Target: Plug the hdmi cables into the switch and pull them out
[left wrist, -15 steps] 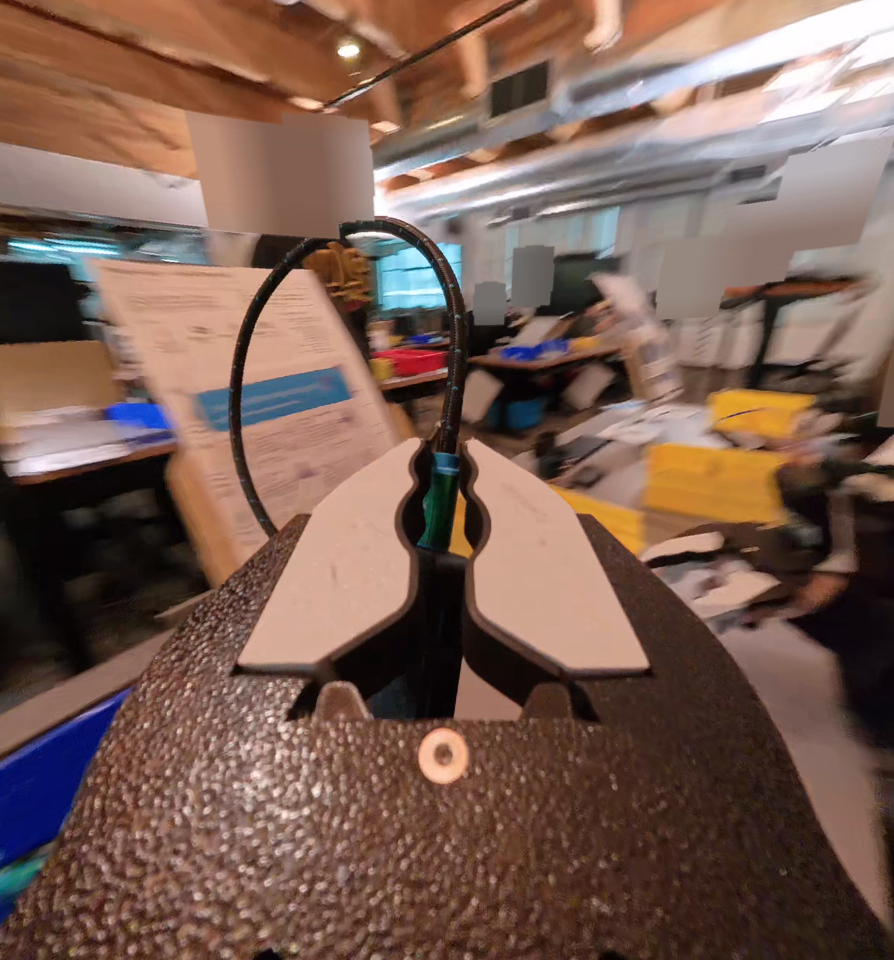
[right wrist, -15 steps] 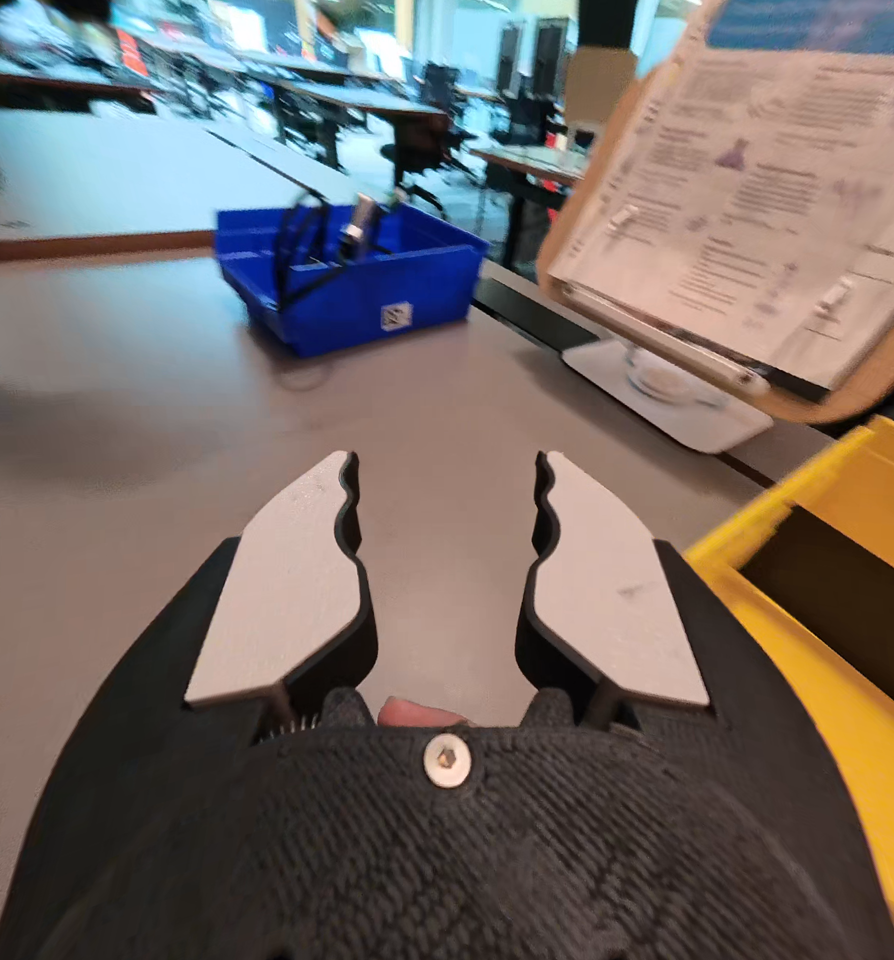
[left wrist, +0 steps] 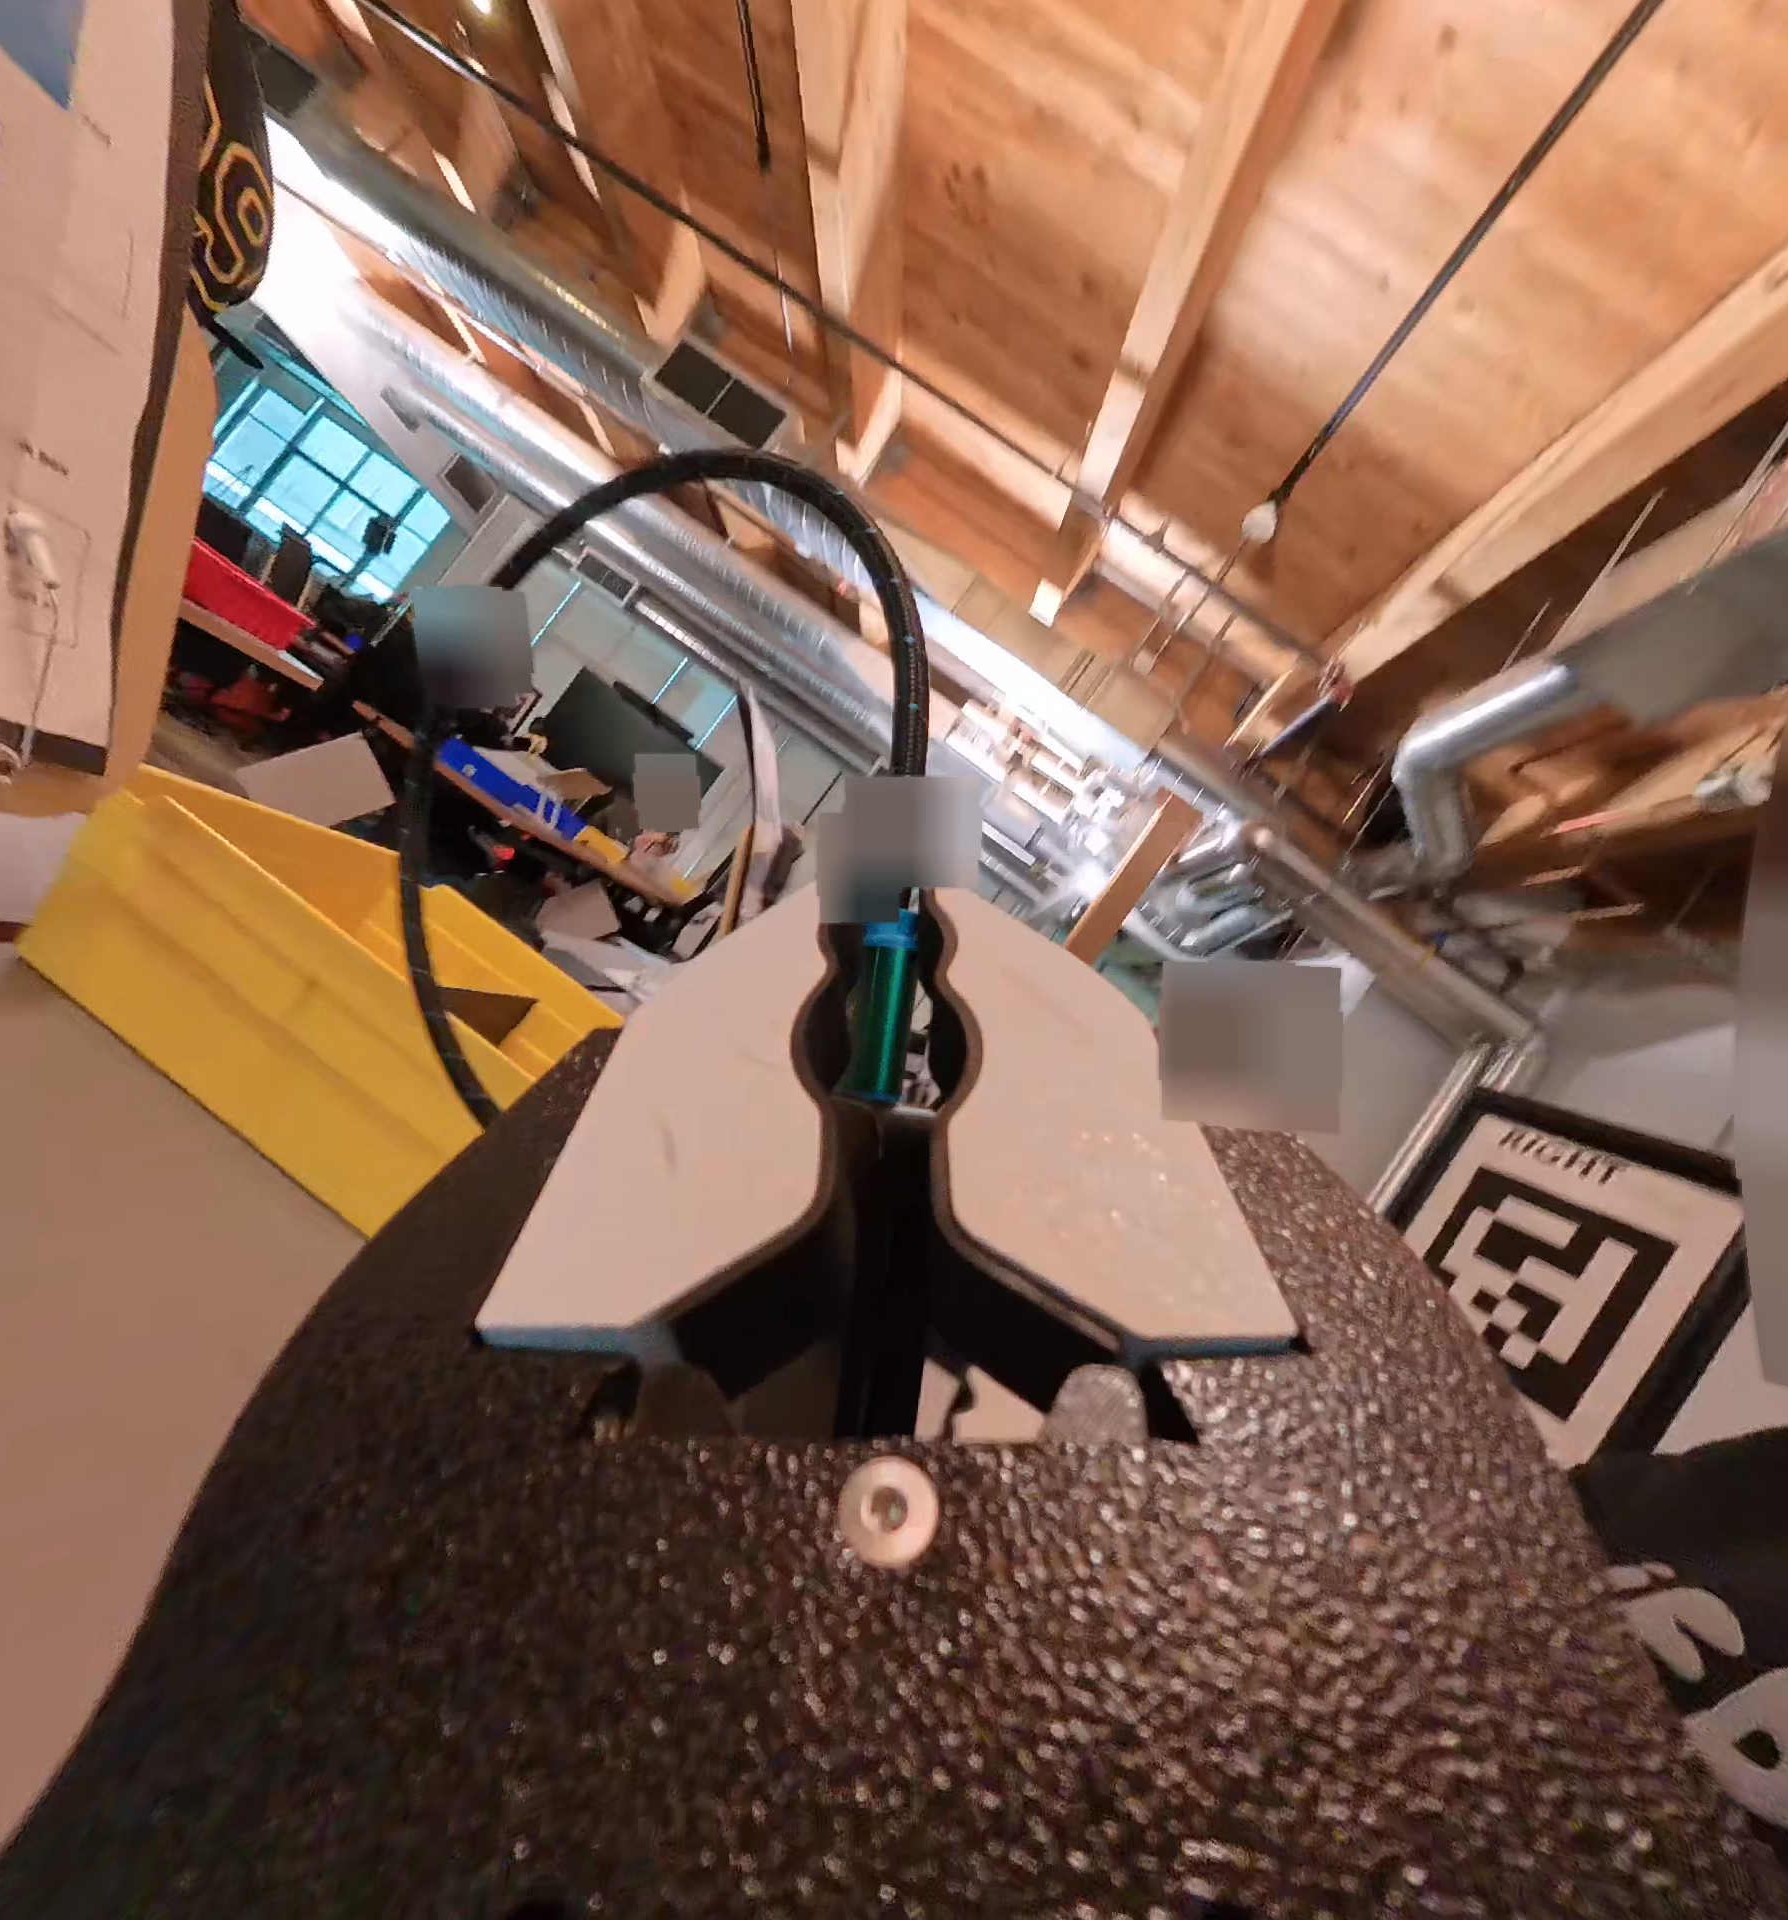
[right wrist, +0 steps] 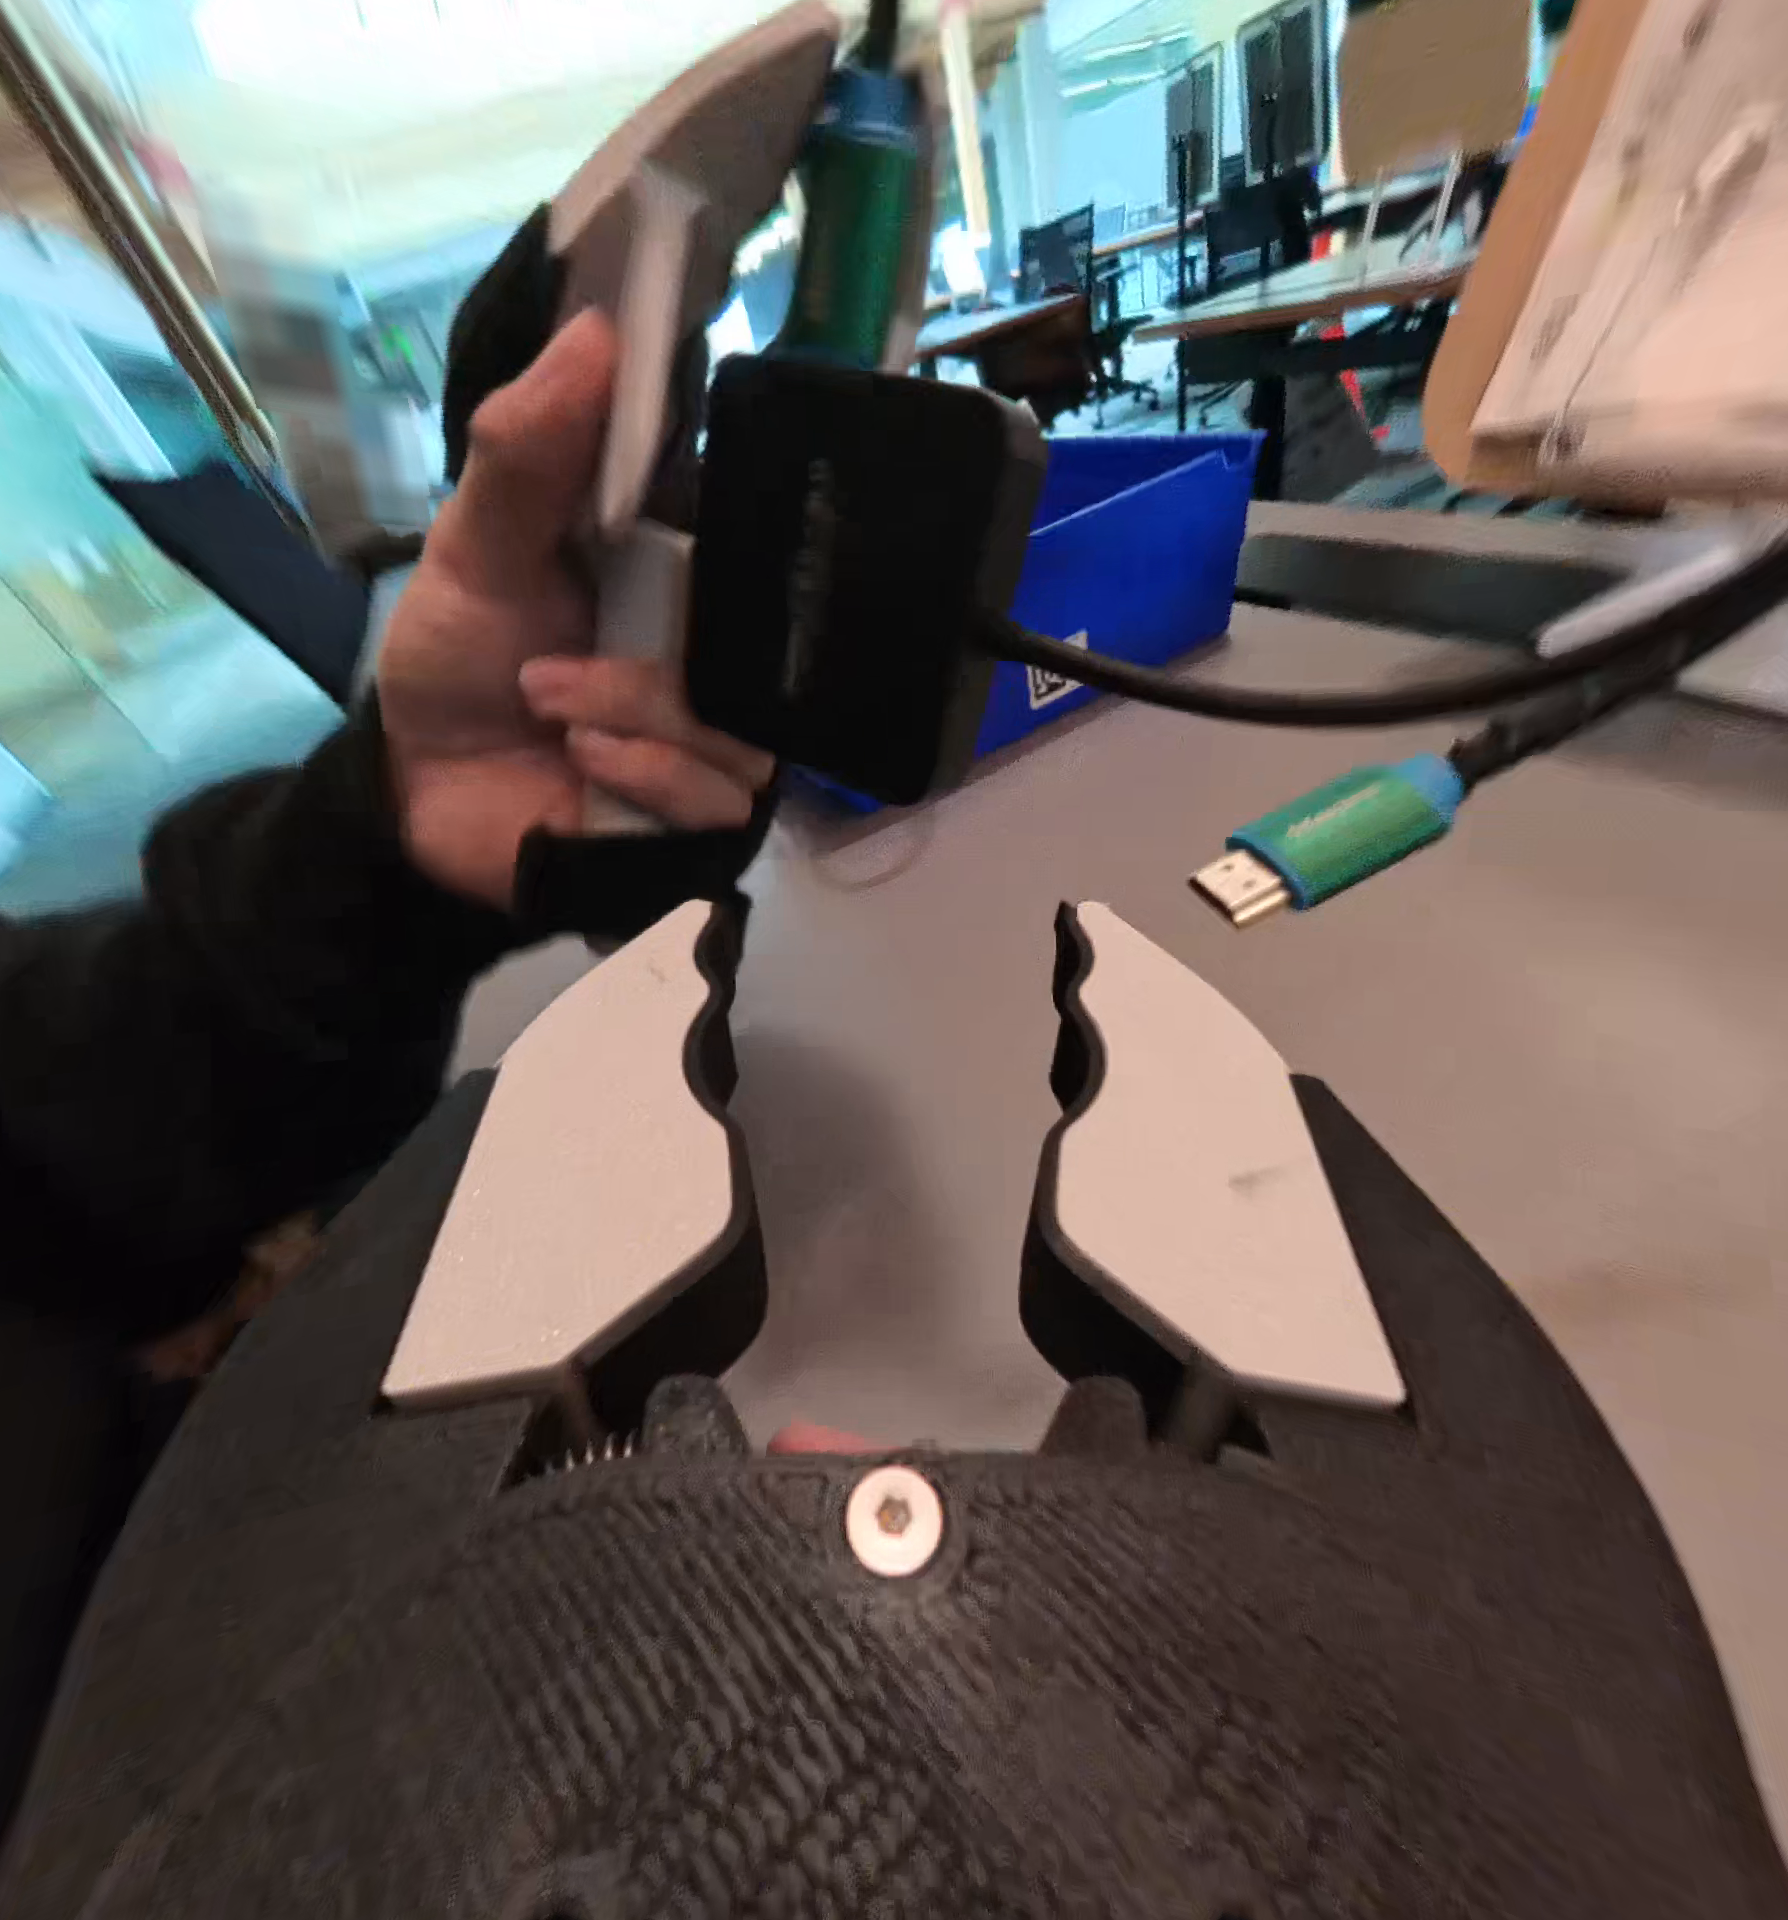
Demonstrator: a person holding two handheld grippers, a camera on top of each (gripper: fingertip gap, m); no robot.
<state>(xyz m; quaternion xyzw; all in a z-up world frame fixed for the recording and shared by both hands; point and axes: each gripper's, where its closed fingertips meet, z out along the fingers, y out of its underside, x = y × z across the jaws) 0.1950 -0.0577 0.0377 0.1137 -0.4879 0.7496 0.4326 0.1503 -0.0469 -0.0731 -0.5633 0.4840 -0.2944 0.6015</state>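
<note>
Your left gripper is pinching a green HDMI plug, while your right gripper hangs spread and empty over the bench.

From the right wrist view, your left hand holds its gripper raised and tilted, with the black switch hanging at the near end of that clamped plug, above the bench. A second green HDMI plug, its gold tip bare, dangles free in the air just right of the switch on its black braided cable. A blue bin sits behind the switch; a yellow bin lies left of your left gripper.
</note>
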